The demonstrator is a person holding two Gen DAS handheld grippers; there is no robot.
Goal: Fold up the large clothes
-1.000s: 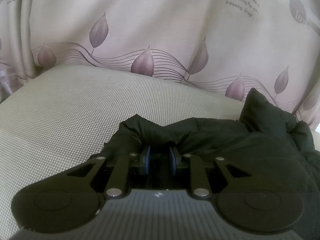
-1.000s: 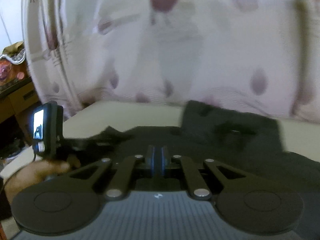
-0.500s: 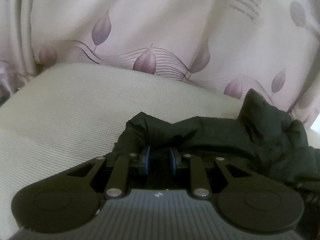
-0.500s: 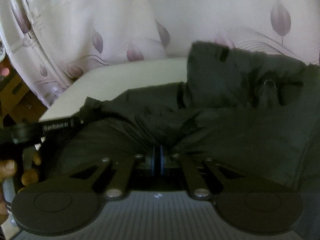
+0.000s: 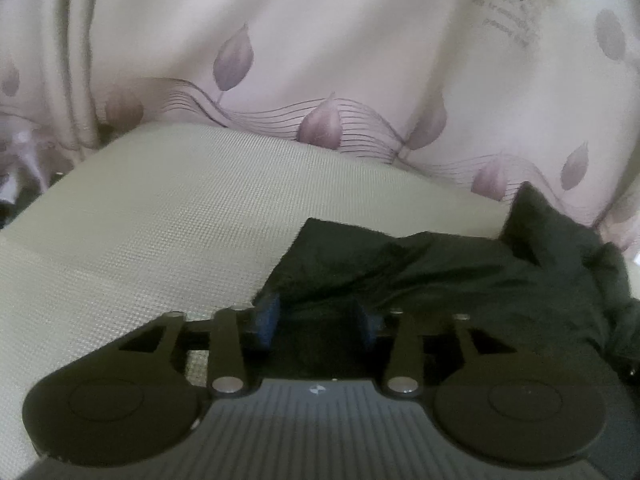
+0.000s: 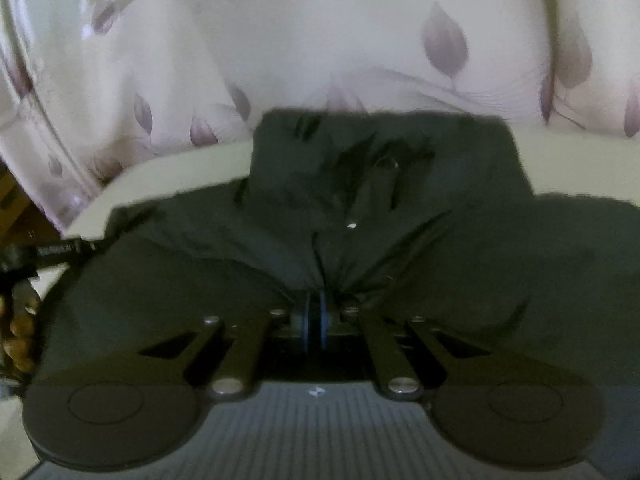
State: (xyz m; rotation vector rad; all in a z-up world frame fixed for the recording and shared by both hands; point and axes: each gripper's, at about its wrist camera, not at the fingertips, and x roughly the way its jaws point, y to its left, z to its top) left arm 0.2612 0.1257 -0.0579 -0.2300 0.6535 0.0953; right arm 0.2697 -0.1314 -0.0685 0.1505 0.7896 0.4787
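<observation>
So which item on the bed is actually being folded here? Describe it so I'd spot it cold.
Start at the pale woven bed surface in front of the leaf-print curtain. On it lies a dark, crumpled garment, the only clothing there. The right tongs pinch a bunch of it, while the left tongs are opening at its edge, fabric between them.

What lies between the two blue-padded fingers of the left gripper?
In the left wrist view, a fold of the dark crumpled garment lies between the opening fingers of the left gripper.
</observation>
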